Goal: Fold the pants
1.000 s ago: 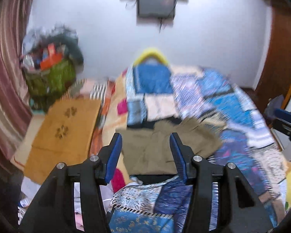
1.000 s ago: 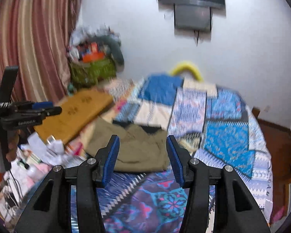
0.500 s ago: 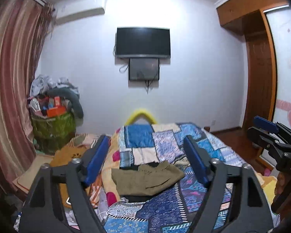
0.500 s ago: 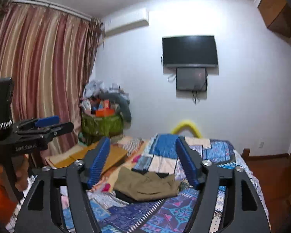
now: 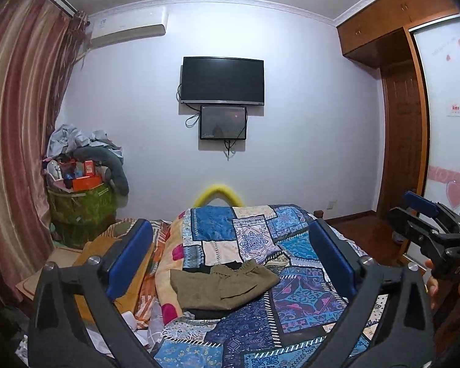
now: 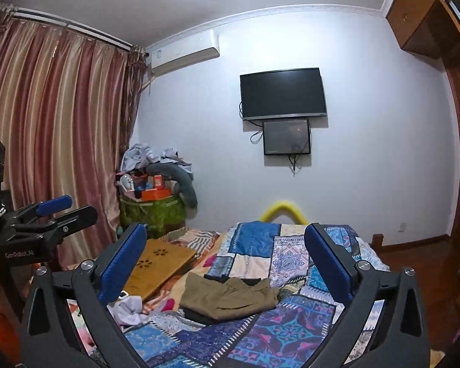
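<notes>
You see olive-brown pants (image 5: pixel 222 288) on a patchwork quilt (image 5: pixel 294 300) of blue, white, purple and pink prints. Your jaws carry blue pads on black frames. The curtain (image 6: pixel 55 141) is striped pink and gold, the wall (image 5: pixel 306 116) pale lilac, the basket (image 6: pixel 151 211) green, the board (image 6: pixel 159 263) tan.

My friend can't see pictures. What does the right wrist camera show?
Olive-green pants lie folded on a bed under a blue patchwork quilt, framed by the open right gripper, which touches nothing. On the white wall behind hangs a black TV; striped curtains hang left, where the left gripper pokes in.
</notes>
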Demonstrator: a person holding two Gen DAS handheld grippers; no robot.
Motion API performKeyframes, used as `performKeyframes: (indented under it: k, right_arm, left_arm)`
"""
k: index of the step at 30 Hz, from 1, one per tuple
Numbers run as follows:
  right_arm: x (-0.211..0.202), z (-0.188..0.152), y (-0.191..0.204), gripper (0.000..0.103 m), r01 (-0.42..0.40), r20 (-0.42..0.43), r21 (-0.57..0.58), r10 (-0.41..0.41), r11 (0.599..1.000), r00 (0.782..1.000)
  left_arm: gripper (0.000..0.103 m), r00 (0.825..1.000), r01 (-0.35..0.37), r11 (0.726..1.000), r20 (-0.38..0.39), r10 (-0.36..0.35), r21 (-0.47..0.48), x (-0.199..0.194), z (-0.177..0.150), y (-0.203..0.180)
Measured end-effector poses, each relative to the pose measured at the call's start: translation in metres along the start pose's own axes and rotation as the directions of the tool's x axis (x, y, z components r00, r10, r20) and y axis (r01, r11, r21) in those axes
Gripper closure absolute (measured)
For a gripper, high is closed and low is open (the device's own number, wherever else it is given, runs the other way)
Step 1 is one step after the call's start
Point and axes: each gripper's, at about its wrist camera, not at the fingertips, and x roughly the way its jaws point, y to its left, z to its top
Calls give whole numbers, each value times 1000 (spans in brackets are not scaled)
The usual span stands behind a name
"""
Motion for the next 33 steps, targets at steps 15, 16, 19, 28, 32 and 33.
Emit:
performKeyframes:
  k: [15,16,19,28,32,33]
  right_arm:
    - [-3,-5,3,1,8,-15,-14,-9,1000,1000]
    - [-2,-5,4,1,10,-19,-15,-10,1000,1000]
    - [-1,-5,4,1,11,-27,-10,-11,1000,1000]
    - [-1,-8,1,1,16,-36,2,-16,1000,999]
    - [-1,-8,1,1,17,-37,1,-16,1000,999]
    - [-2,-7,1,1,18,-36,1,-18,1000,999]
  left_arm:
    - [0,1000,-6,1000,-13,6,4,10,-6,4]
    - [0,1000,-5,1000,-14,5,5,9,-7,3]
    - [0,1000,-2,1000,-15,2,5,10,-7,2]
    - [0,1000,3,1000,-15,-3,6,12,-8,0]
    - [0,1000,13,1000,-22,-13,9,16,-9,-1]
    - [0,1000,15,1000,-23,-14,10,16,-9,-2]
